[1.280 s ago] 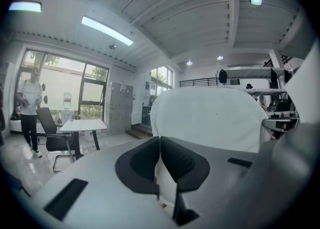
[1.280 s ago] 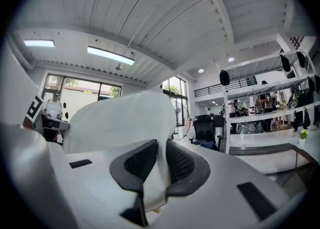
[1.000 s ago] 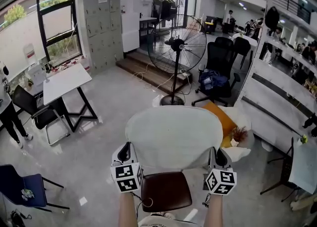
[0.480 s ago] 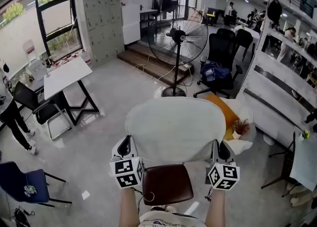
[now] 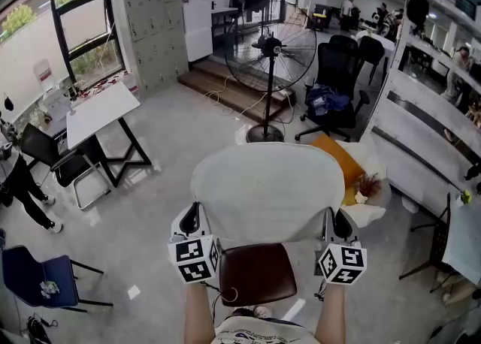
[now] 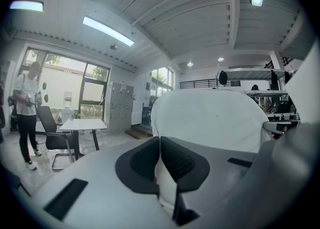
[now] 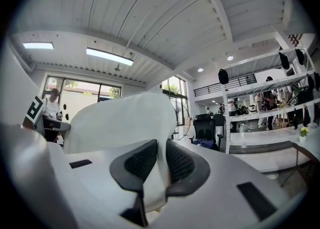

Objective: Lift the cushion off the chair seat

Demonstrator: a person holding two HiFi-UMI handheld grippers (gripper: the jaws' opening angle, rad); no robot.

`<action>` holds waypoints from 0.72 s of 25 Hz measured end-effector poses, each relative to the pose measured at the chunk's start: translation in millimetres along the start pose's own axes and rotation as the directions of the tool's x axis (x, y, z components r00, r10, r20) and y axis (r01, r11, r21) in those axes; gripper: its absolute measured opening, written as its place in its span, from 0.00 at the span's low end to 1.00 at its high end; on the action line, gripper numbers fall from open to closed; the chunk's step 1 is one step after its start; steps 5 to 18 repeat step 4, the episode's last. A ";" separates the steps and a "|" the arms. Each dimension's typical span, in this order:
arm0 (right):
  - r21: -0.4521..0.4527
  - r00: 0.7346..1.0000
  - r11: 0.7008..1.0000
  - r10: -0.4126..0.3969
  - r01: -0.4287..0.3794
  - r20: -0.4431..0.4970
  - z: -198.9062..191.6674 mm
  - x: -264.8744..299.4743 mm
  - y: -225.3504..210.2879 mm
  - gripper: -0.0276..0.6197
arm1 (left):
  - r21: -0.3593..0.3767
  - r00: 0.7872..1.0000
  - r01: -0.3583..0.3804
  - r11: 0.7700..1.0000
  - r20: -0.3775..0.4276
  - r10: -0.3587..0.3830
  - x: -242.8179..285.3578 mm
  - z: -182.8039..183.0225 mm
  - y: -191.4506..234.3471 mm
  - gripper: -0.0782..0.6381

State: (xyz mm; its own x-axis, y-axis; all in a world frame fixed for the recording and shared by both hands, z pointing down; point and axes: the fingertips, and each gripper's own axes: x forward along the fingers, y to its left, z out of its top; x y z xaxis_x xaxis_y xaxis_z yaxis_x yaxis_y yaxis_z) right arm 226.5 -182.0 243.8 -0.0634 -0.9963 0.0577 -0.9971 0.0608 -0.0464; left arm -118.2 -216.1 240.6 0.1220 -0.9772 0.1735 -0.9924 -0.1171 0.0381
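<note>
A wide white cushion (image 5: 267, 191) hangs in the air above a brown chair seat (image 5: 254, 273), held level between my two grippers. My left gripper (image 5: 189, 224) is shut on the cushion's left edge; in the left gripper view the white fabric (image 6: 210, 120) is pinched between the black pads (image 6: 180, 163). My right gripper (image 5: 337, 228) is shut on the cushion's right edge, and the right gripper view shows the cushion (image 7: 120, 118) clamped between its pads (image 7: 181, 163). The cushion hides the chair's back part.
A big standing fan (image 5: 269, 72) is straight ahead. Black office chairs (image 5: 337, 87) and an orange and white pile (image 5: 353, 177) lie to the right, by white shelving (image 5: 428, 125). A white table (image 5: 101, 113) with a chair and a standing person (image 5: 22, 185) are at the left.
The head view has tipped a little, so cushion and grippers sit slightly lower in frame. The cushion stays held the same way between both grippers.
</note>
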 end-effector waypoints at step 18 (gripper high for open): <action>-0.001 1.000 1.000 -0.001 0.001 -0.002 -3.8 1.5 0.7 0.15 | 0.003 1.000 0.003 1.000 0.001 -0.003 1.7 -2.5 0.8 0.15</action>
